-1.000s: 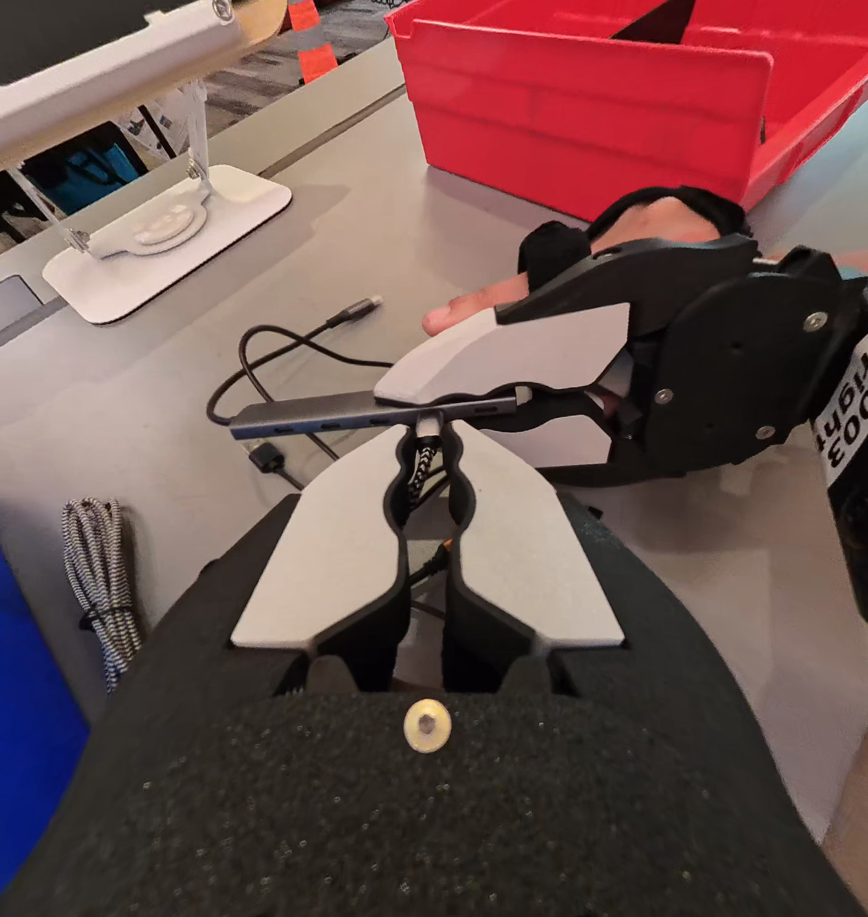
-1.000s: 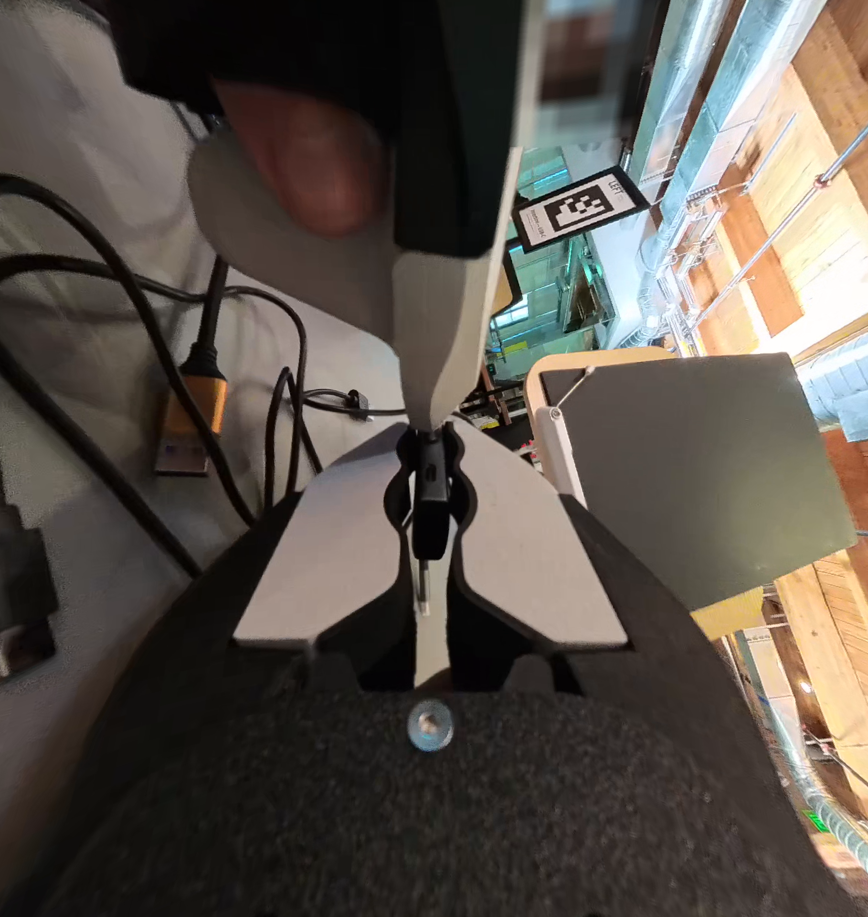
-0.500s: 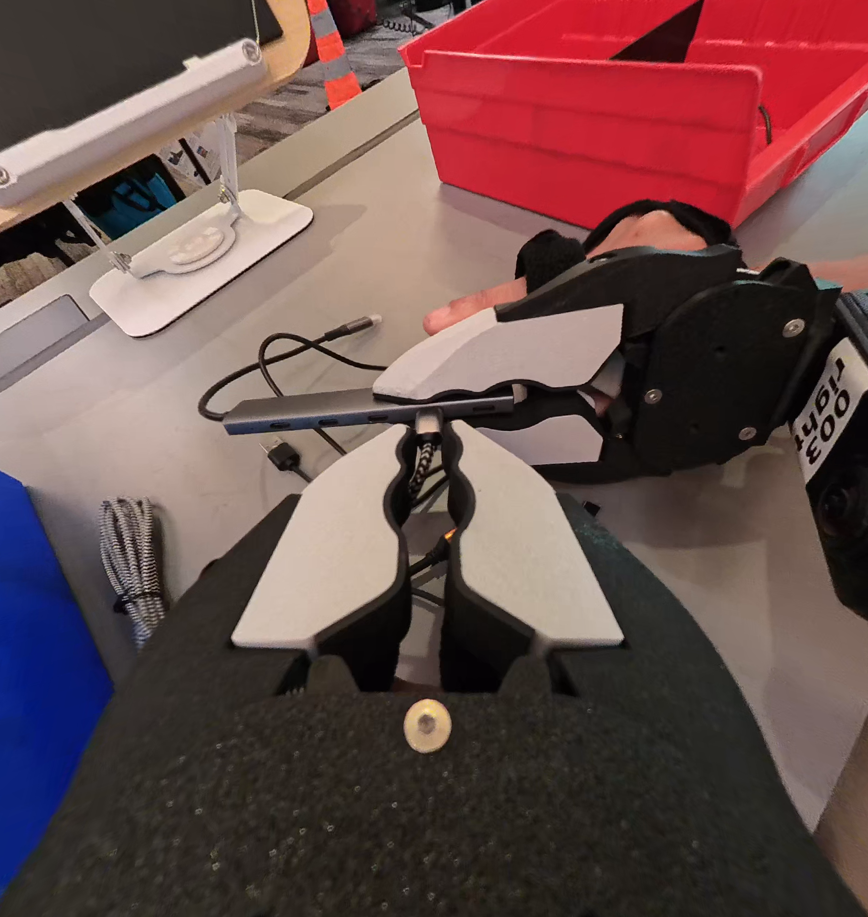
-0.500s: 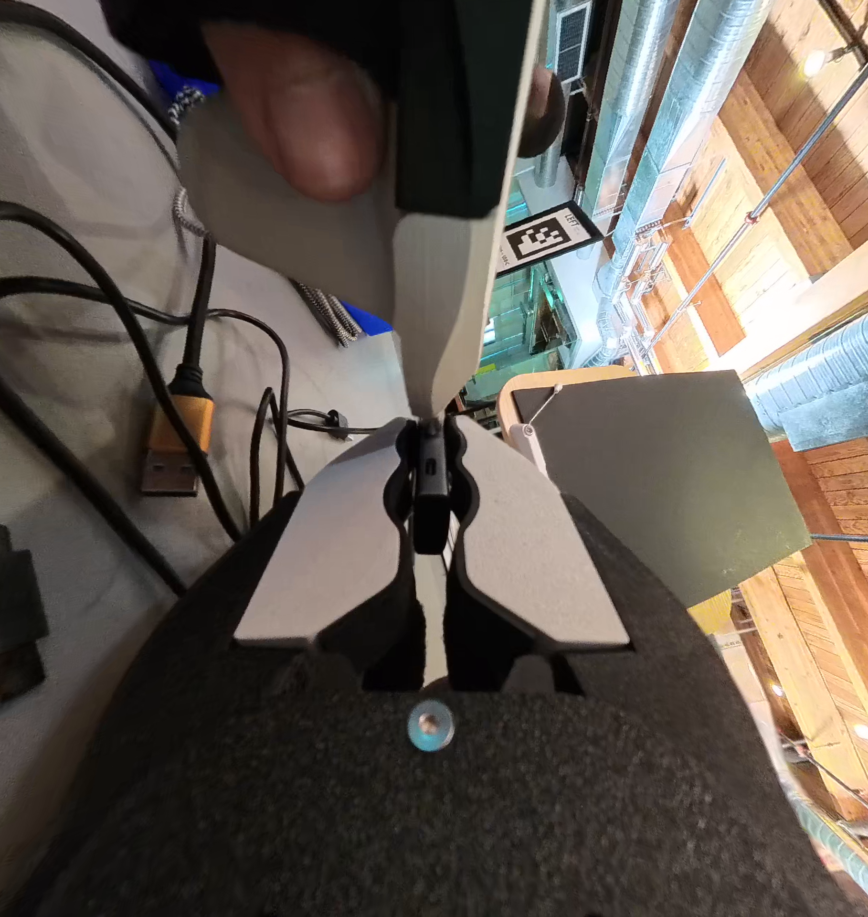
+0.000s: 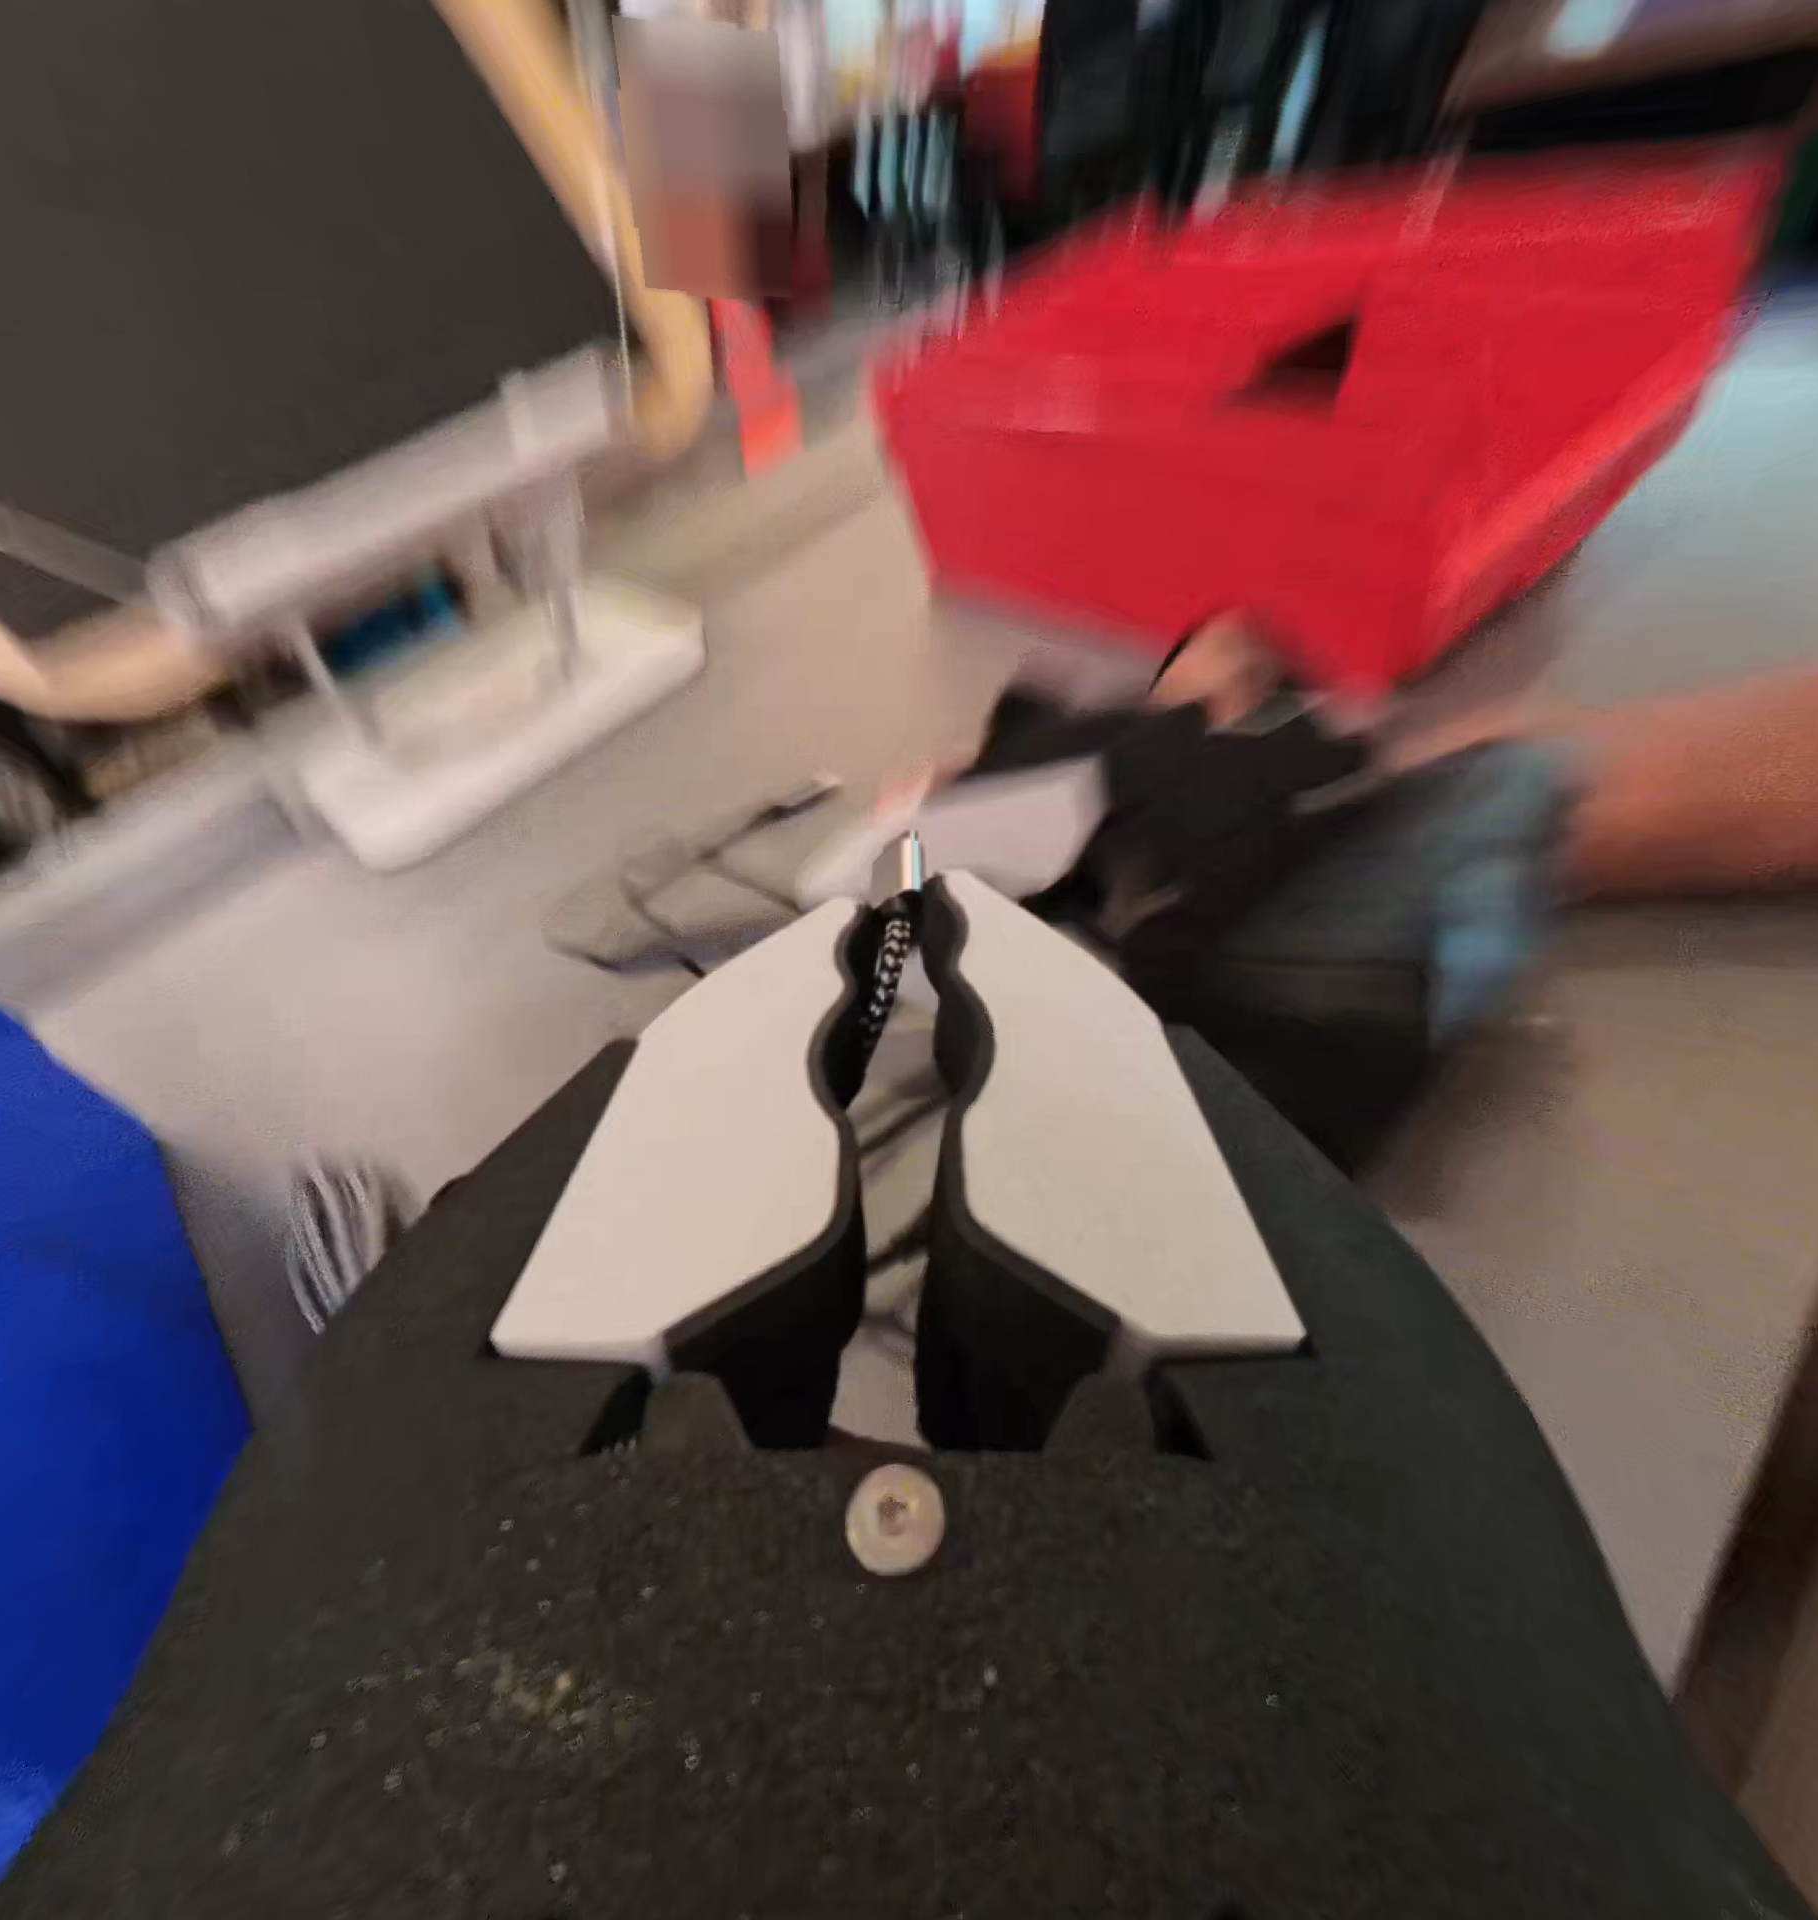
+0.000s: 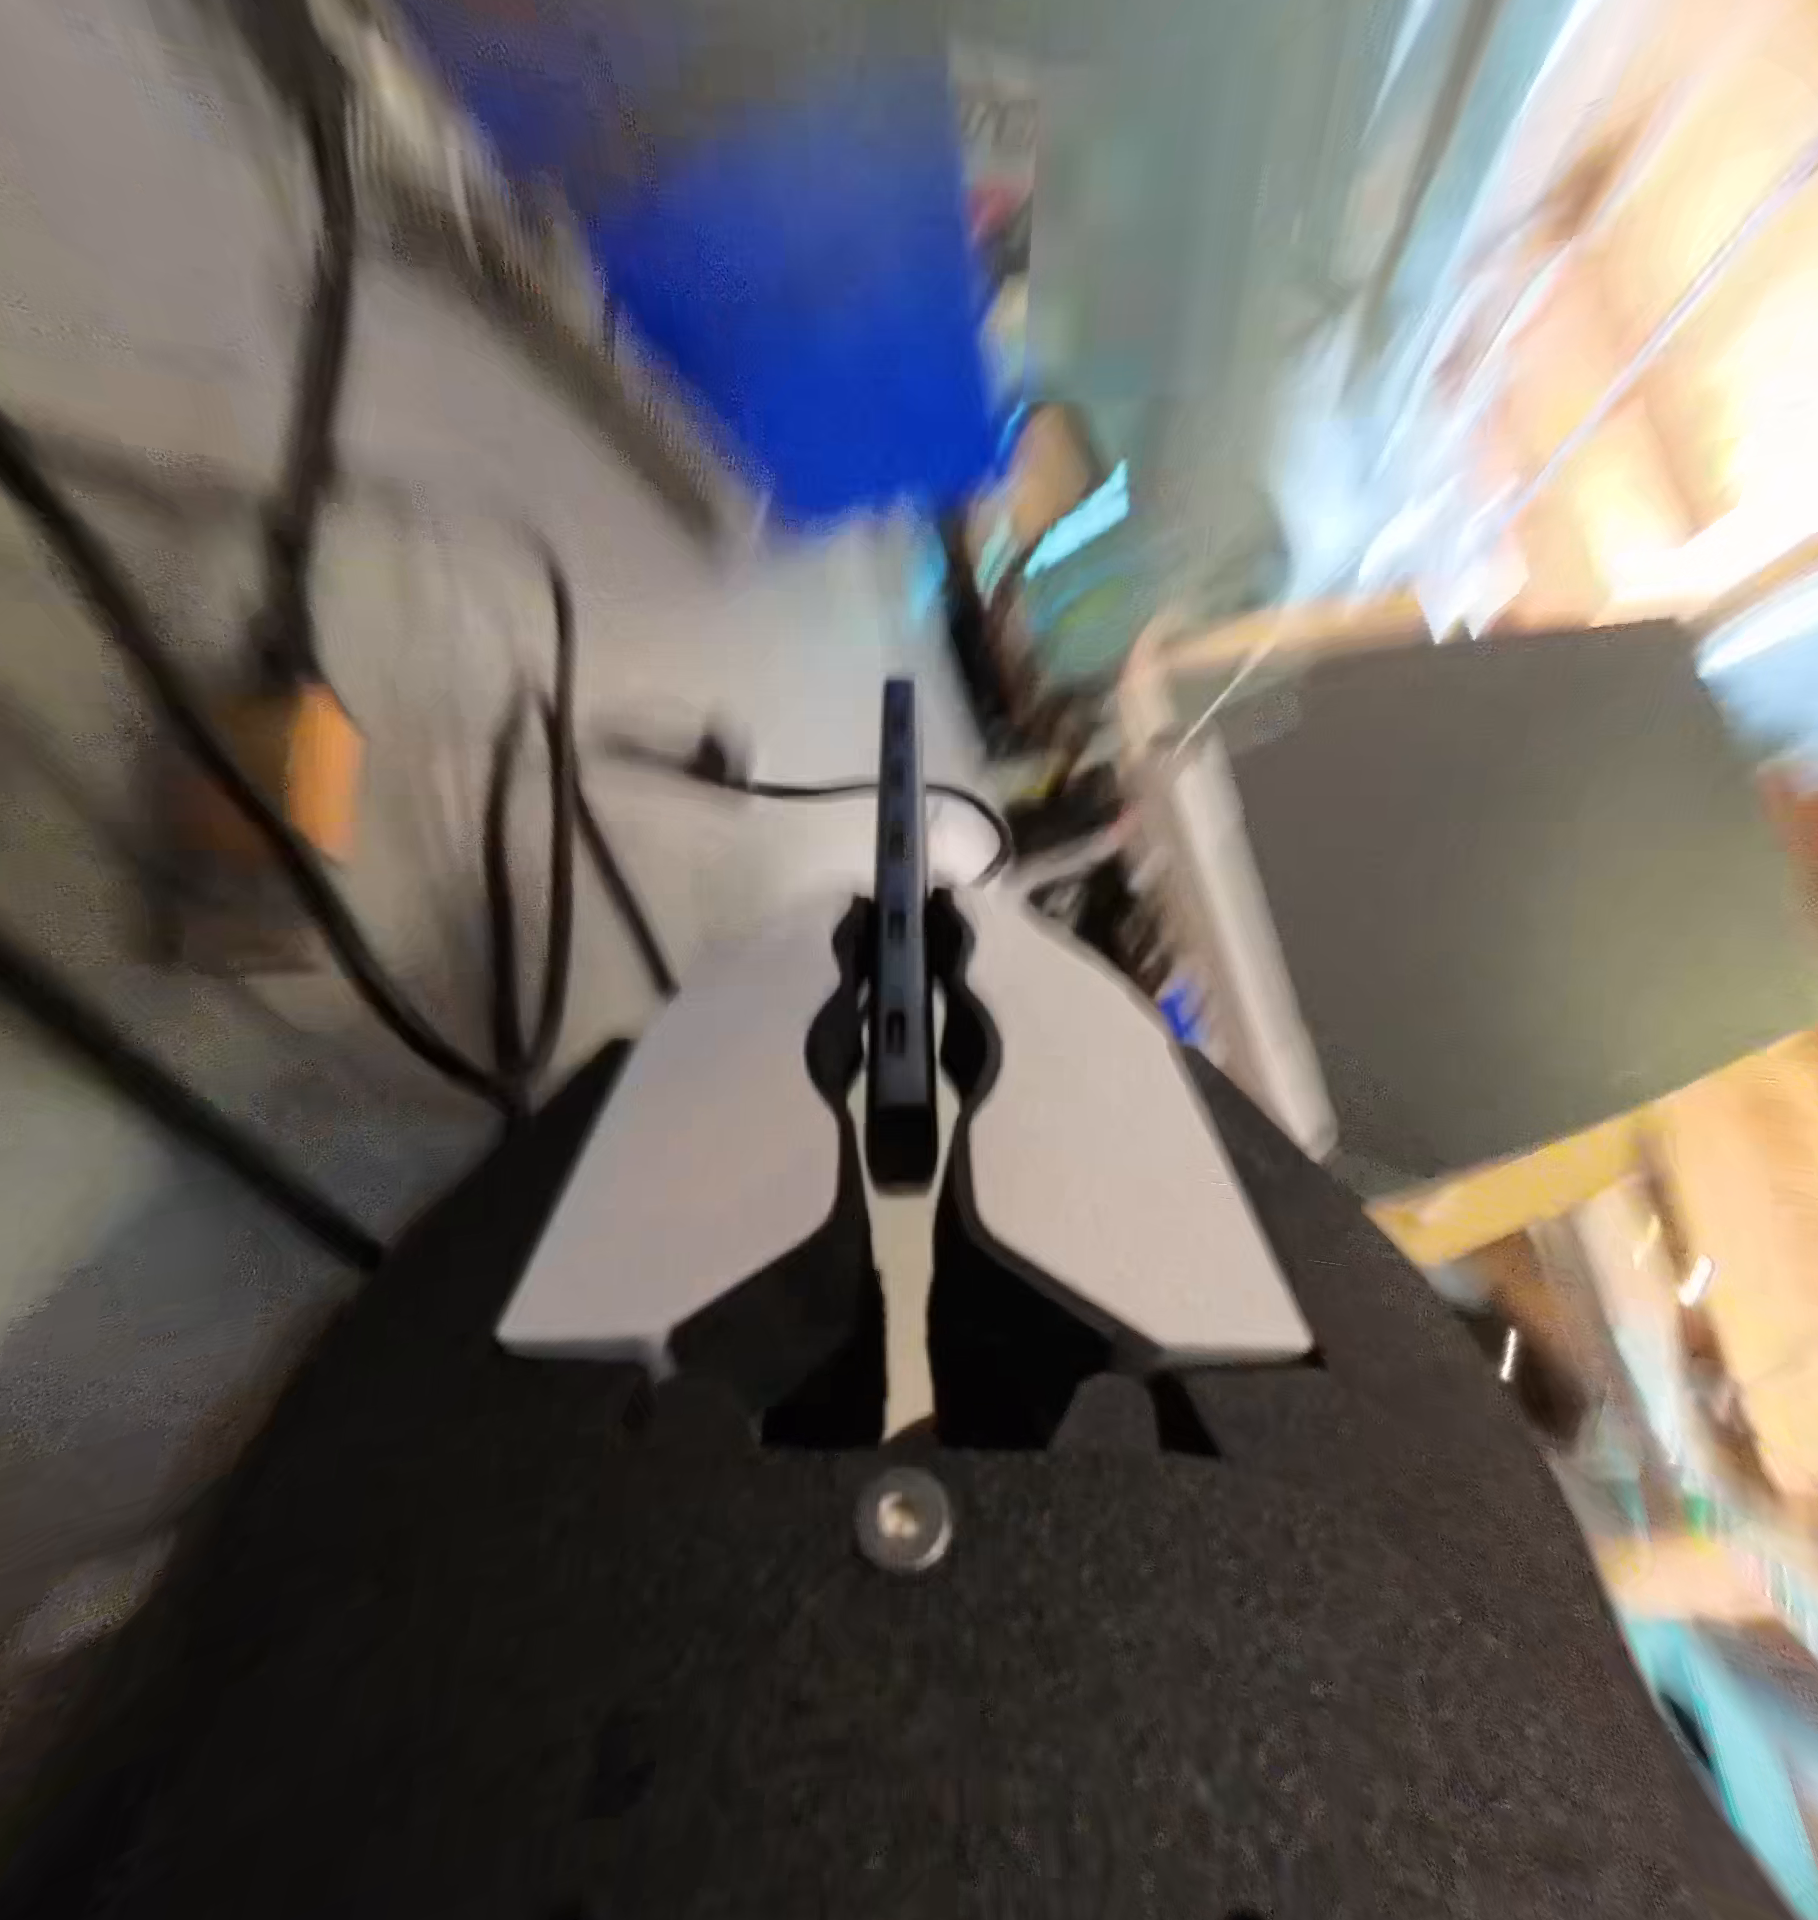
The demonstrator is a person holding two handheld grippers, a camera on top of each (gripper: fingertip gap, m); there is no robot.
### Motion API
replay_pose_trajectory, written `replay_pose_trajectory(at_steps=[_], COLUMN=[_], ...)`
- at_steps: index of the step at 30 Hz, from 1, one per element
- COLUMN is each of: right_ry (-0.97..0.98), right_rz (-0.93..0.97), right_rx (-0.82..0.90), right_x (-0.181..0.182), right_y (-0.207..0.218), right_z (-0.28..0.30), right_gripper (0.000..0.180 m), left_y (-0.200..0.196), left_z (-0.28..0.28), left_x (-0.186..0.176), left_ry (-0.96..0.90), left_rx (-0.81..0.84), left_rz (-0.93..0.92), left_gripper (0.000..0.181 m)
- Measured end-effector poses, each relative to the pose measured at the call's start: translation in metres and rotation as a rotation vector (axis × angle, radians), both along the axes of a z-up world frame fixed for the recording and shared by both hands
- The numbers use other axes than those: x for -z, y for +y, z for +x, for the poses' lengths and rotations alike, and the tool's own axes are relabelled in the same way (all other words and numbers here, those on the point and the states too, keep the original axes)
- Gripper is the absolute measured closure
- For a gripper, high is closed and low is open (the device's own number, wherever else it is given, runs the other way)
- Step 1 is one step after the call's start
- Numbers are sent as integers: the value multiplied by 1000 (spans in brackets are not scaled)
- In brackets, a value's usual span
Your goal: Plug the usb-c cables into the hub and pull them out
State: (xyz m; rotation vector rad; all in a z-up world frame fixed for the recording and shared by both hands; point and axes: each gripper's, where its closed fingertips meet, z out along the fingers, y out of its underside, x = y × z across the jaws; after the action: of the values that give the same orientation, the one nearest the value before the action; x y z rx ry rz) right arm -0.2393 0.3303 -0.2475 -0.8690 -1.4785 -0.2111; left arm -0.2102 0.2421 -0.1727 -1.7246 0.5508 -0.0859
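The left gripper [image 5: 920,883] has its jaws clamped on the braided usb-c cable [image 5: 887,966], whose silver plug [image 5: 907,860] pokes out bare past the tips, clear of any port. The right gripper [image 6: 900,914] has its jaws clamped on the slim dark hub [image 6: 900,914], long axis running straight ahead, ports along its edge. In the blurred left view the hub-holding gripper lies just beyond the plug, to the right. Loose black cables [image 6: 531,831] trail over the bench [image 5: 365,987], with a red bin [image 5: 1352,436] behind.

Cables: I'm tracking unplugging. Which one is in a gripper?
The black-and-white braided cable, pinched in the left gripper; the black ones lie loose on the table.
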Motion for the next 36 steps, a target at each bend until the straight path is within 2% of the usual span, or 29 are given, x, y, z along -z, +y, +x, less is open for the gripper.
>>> replay_pose_trajectory(at_steps=[1, 2, 3, 5, 8, 12, 13, 15, 18, 20, 23, 25, 28, 30, 31, 33, 36], right_ry=[-51, 75, 189, 116, 145, 147, 139, 202, 409, 561, 720, 722, 561, 401, 301, 206, -34], right_rz=[-75, -79, -51, 0, -73, -135, -138, -229, -456, -593, -642, -627, -568, -594, -639, -608, -666], right_rx=[134, 98, 11, -49, -47, -126, -131, -171, -162, -189, -217, -202, -49, 51, 79, 178, 330], right_x=[11, -11, -33, -22, -24, -24, -25, -38, -79, -119, -194, -242, -277, -269, -255, -230, -157], right_y=[34, 37, 19, -5, 2, -11, -12, -15, 1, 12, 27, 33, 61, 87, 97, 134, 179], right_z=[16, 23, 24, 12, 13, 14, 14, 15, 23, 35, 70, 104, 160, 194, 207, 232, 255], right_gripper=[169, 169, 170, 170, 170, 170, 170, 170, 170, 170, 170, 170, 170, 170, 171, 170, 170], left_y=[-8, -12, -14, -11, 3, 11, 12, 17, 20, 18, 9, -3, -24, -36, -43, -57, -74], left_z=[-3, -17, -30, -40, -45, -31, -30, -23, -17, -11, -2, 4, 6, 5, 4, -1, -26], left_x=[-22, -30, -17, 17, 30, 83, 90, 77, 72, 69, 56, 44, 30, 22, 20, 21, 27], left_ry=[19, 45, 48, -12, -28, -31, -68, -152, -176, -209, -217, -214, -190, -210, -232, -261, -230], left_rx=[-12, -90, -133, -120, -117, -75, -92, -78, -59, -32, 15, 53, 83, 75, 71, 54, -41], left_rz=[41, 50, 7, -119, -187, -438, -488, -446, -462, -456, -407, -360, -282, -265, -265, -261, -244], left_gripper=[173, 173, 173, 172, 172, 171, 171, 171, 151, 144, 134, 128, 130, 133, 134, 137, 140])
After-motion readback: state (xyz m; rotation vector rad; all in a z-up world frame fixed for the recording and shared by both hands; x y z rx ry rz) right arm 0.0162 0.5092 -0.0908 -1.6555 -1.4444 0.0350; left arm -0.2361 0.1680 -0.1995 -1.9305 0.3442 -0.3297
